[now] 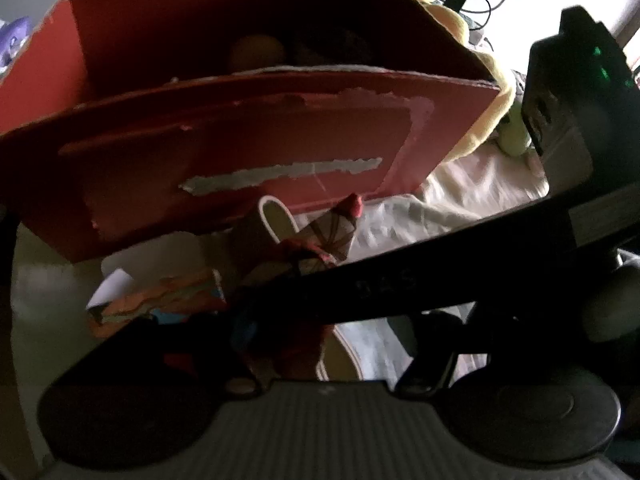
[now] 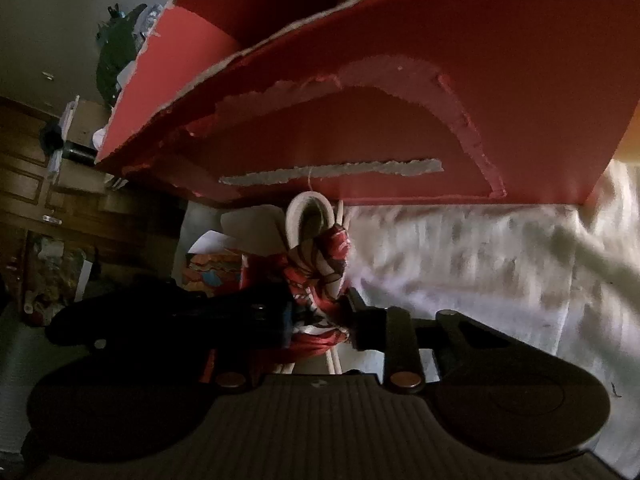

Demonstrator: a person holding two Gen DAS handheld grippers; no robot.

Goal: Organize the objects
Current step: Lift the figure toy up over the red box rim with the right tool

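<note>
Right wrist view: right gripper (image 2: 320,316) clamps a red patterned shoe (image 2: 320,264), toe aimed at 12 o'clock toward the red box (image 2: 440,92), likely its destination. Left gripper (image 1: 256,320): jaw state unclear, shoe between.

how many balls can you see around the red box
2. A yellowish ball sits inside the red box, partly hidden by its front wall. A green tennis ball lies outside to the box's right. More may be hidden inside.

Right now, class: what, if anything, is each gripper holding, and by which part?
The right gripper and the left gripper both appear clamped on the red-patterned shoe, around its rear half; its white toe points at the red box.
</note>
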